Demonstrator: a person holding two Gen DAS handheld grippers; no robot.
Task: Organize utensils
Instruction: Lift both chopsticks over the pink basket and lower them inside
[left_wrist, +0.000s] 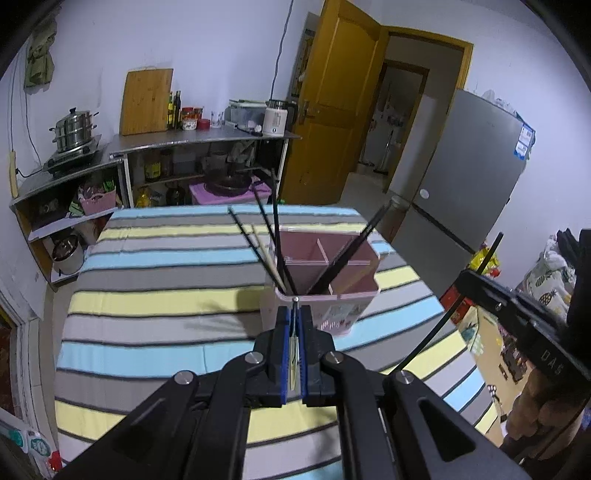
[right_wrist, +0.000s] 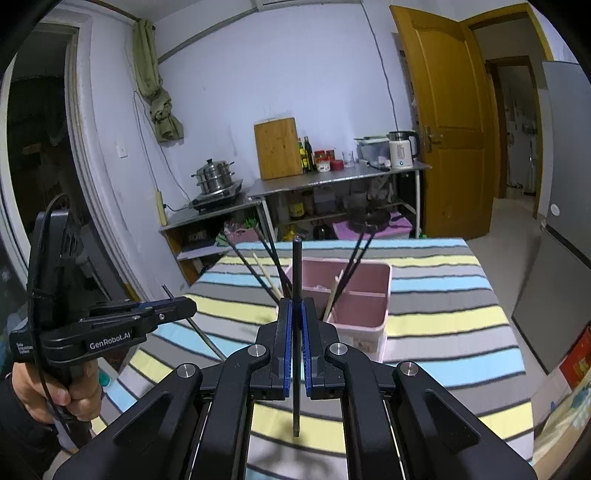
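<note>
Right gripper (right_wrist: 296, 314) clamps upright black chopstick (right_wrist: 296, 280); left gripper (left_wrist: 294, 314) level, pinching thin utensil (left_wrist: 294, 343).

The side of the left gripper (right_wrist: 168, 308), seen from the right wrist view, bears the white brand "GenRobot.AI"; a small block of white print sits at the rear of that same body, too small to read; in the left wrist view, the right gripper (left_wrist: 517, 310) carries pale embossed characters on its side, seen at an angle and not legible; the refrigerator (left_wrist: 469, 177) has a blue-and-white label near its top corner, its print too small to make out.
</note>
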